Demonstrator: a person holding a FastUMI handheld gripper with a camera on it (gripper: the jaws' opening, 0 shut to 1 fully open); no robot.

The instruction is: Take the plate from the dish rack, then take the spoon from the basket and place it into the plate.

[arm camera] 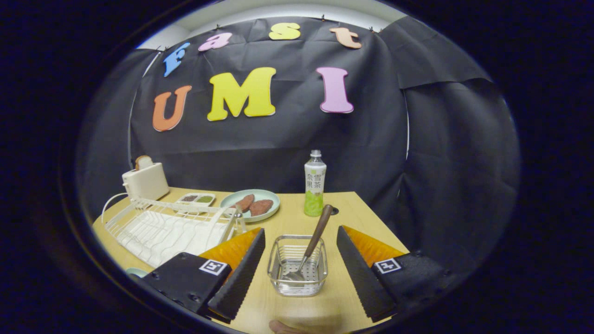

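The gripper [297, 269] is held low over the bench [366, 218] with its fingers [241, 273] spread wide and gripping nothing. Between them, on the bench, stands the wire basket [298, 271], and in it the spoon [312, 246] is propped: its bowl rests on the basket's perforated floor, and its wooden handle leans up and away over the far rim towards a drink bottle [314, 190] that stands beyond.

The spoon can be judged light and rigid. The metal bowl and neck would be smooth and likely to slip, whereas the wooden handle offers a duller, thicker surface (and stands clear of the wire walls), so hold is best taken on the handle above the rim, across its width. The basket is itself light, and may be dragged or tipped if the spoon is drawn out at a slant rather than along its own lean.

The dish rack [162, 227] lies beside the near finger on that side and appears to carry no plate. A pale rim [135, 272] is glimpsed at that finger's outer side; whether it is the task's plate cannot be told. A plate with two brown pieces [253, 205] sits further back.
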